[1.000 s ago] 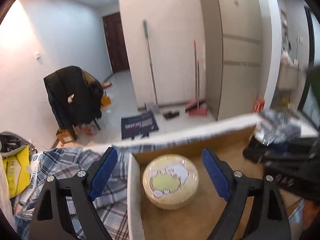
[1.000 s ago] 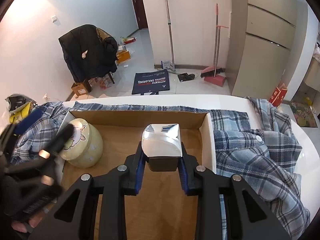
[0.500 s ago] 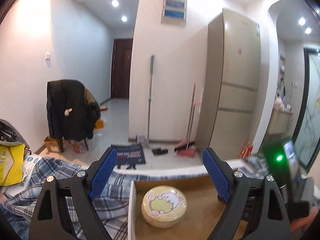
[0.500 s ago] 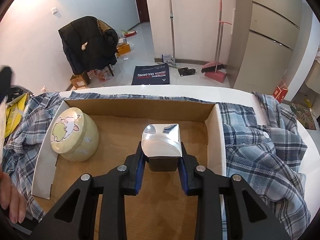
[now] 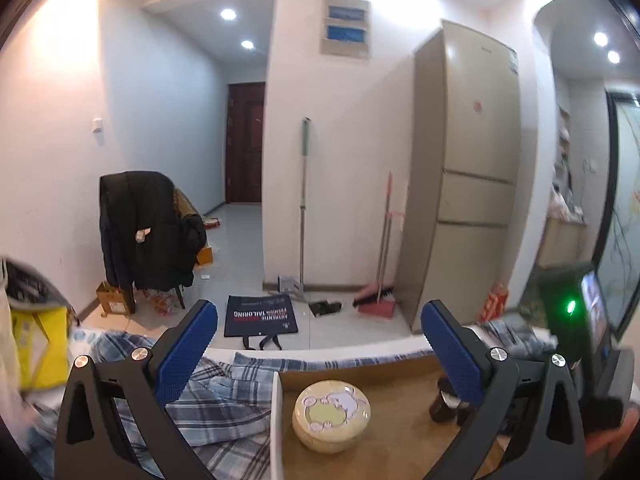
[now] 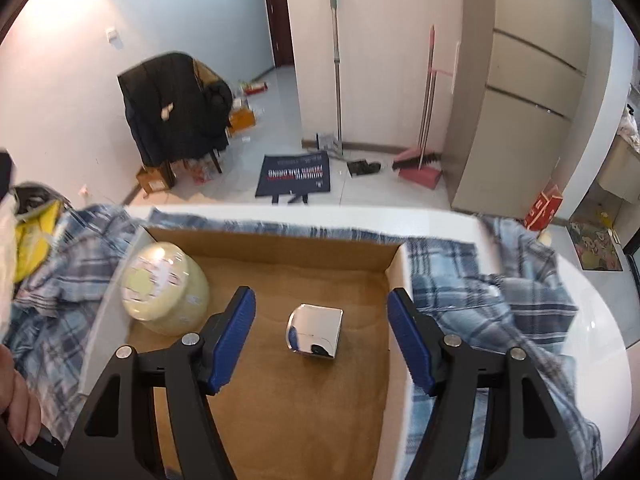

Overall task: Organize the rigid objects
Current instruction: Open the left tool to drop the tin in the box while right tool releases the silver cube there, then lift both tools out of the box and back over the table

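The chrome block (image 6: 316, 333) lies on the box (image 6: 280, 245) floor just ahead of the right hand-held gripper (image 6: 322, 326), between its opening jaws and untouched, looking stiff, slick and weighty, best pinched across its flat sides; left hand-held gripper (image 5: 320, 336) opening, empty.

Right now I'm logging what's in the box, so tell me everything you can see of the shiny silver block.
The silver block is a small squarish piece with a mirror-bright, chrome-like top, rounded corners and a dark part below. It sits on the brown floor of the cardboard box, right of the yellow round tin and apart from it. The right gripper is above it, jaws opening, pads clear of its sides. Nothing else touches it.
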Available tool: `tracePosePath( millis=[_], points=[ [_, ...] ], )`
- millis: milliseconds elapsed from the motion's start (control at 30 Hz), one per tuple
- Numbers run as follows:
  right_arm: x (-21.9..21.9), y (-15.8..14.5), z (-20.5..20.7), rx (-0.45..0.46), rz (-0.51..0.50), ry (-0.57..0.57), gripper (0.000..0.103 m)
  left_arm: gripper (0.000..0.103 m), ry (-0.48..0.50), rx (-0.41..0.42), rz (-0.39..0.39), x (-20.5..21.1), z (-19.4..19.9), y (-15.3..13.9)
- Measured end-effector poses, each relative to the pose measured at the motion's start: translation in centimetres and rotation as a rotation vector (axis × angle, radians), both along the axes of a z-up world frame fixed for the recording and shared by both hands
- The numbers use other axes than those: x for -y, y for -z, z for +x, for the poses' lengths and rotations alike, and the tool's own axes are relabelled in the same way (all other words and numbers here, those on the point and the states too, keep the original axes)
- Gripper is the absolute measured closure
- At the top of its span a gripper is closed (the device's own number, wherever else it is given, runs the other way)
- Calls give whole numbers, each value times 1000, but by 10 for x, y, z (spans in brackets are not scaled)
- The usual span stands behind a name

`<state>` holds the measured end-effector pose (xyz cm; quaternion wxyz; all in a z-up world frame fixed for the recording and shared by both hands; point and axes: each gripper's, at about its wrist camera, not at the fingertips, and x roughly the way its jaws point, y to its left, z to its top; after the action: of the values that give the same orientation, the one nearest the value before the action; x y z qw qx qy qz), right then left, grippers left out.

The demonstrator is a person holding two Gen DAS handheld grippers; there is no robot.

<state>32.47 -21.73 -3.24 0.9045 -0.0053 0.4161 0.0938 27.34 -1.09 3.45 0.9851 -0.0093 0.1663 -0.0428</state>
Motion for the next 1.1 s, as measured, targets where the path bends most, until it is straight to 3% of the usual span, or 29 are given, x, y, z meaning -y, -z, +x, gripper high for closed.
tracePosePath(
  millis=[67, 167, 267, 433, 567, 633, 700, 800, 900, 1100],
  points=[
    [2, -14, -9, 25, 10, 6, 32, 0, -20, 36, 37, -2, -18, -14],
    [6, -32, -30, 60, 25, 9, 32, 0, 6, 88, 31, -9, -50, -29],
    [13, -49, -67, 145, 43, -2, 32, 0, 132, 100, -5, -14, -89, -37],
    [21, -64, -133, 248, 36, -64, 18, 0, 87, 149, 30, -13, -149, -40],
    [23, -59, -176, 319, -39, -40, 11, 0, 8, 94, 37, -10, -190, -35],
    [27, -58, -191, 297, -40, -45, 11, 0, 43, 59, 6, -11, -208, -29],
    [31, -60, -205, 279, 3, -58, 11, 0, 55, 39, 3, -11, -215, -24],
    [34, -63, -227, 312, 20, -67, 3, 0, 70, -12, 15, -10, -219, -14],
    [34, -59, -244, 329, 17, -66, 1, 0, 31, -69, -1, -14, -222, 1],
    [45, -44, -267, 260, 44, -61, 1, 0, 80, -216, -59, -26, -228, 22]
  ],
)
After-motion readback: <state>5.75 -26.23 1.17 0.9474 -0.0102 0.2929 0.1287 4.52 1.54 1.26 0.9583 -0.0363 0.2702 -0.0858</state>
